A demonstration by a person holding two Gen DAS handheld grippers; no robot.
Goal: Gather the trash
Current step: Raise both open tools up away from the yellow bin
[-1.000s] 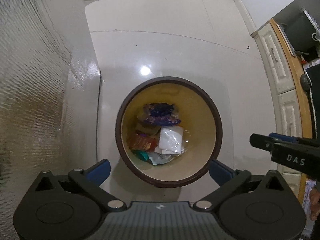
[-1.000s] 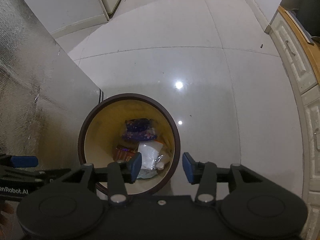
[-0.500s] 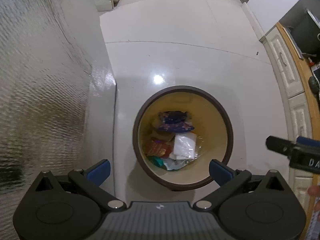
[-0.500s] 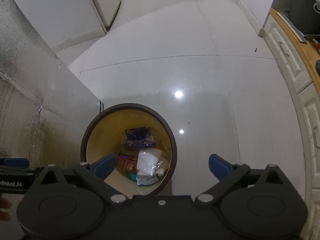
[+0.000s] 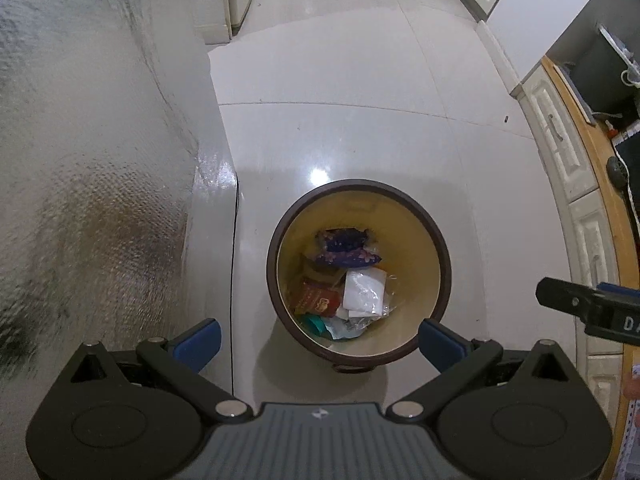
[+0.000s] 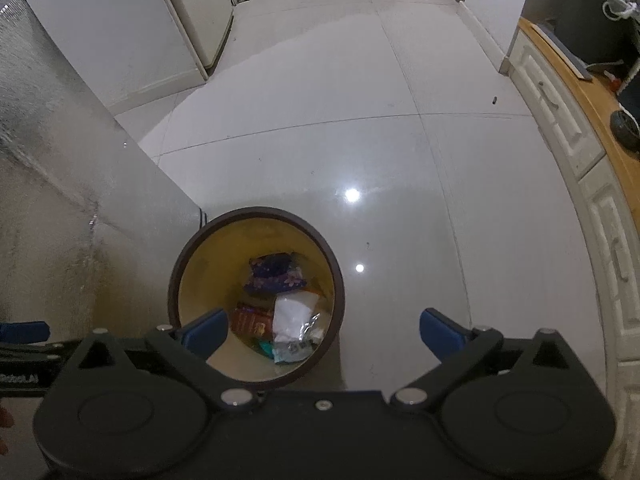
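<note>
While seen from above, round brown trash bin (image 5: 439,248) standing on pale glossy floor tiles (image 5: 360,140), cream inside, holding a dark purple floral packet (image 5: 346,250), a red wrapper (image 5: 318,300), a white plastic bag (image 5: 364,290) and a crumpled teal scrap (image 5: 316,324) at the bottom. Smaller in both views than a second ago and lower in the picture, with more floor showing beyond the rim. Just to its left, a silver textured panel (image 5: 80,200) rising from the floor, a thin dark cord (image 5: 233,280) running down along its edge. Poised over the bin, left tool (image 5: 316,338) spread wide, blue pads (image 5: 198,338) either side of the near rim, nothing between them, as a second ago. Beside it, right tool (image 6: 322,332) spread to its widest and empty, left pad over the bin's mouth, right pad over bare floor; a second ago its pads stood much closer together. At the left view's right edge, the right tool's black side. Well apart on the right, white cabinet doors (image 5: 560,148) under a wooden worktop (image 5: 600,184); farther back, a white appliance (image 6: 196,12) by the wall.
</note>
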